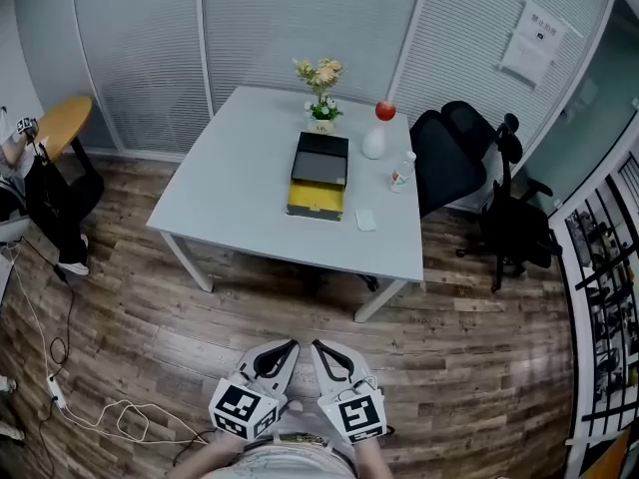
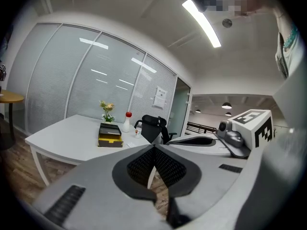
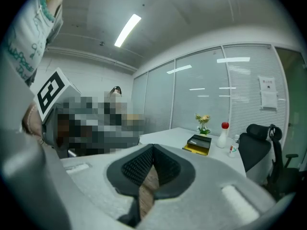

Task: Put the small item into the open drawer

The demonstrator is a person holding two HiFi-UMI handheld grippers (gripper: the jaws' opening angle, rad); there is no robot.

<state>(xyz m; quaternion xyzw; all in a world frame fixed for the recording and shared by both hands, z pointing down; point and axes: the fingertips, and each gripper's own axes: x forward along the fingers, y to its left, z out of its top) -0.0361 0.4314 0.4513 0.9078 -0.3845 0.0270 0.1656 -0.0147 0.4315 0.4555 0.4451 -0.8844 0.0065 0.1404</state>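
The sheets [image 1: 532,40] taped to the far wall carry print too small to read, and the label on the little bottle [image 1: 401,172] is just as illegible. The small white item [image 1: 365,220] lies on the table [image 1: 230,178], just right of the open yellow drawer [image 1: 317,201]. The left gripper [image 1: 291,345] and right gripper [image 1: 318,345] are held well nearer, over the wooden floor, each with jaws closed on nothing.

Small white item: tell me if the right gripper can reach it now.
Probably not yet: the right gripper hangs shut, well short of the table, though nothing covers the item.
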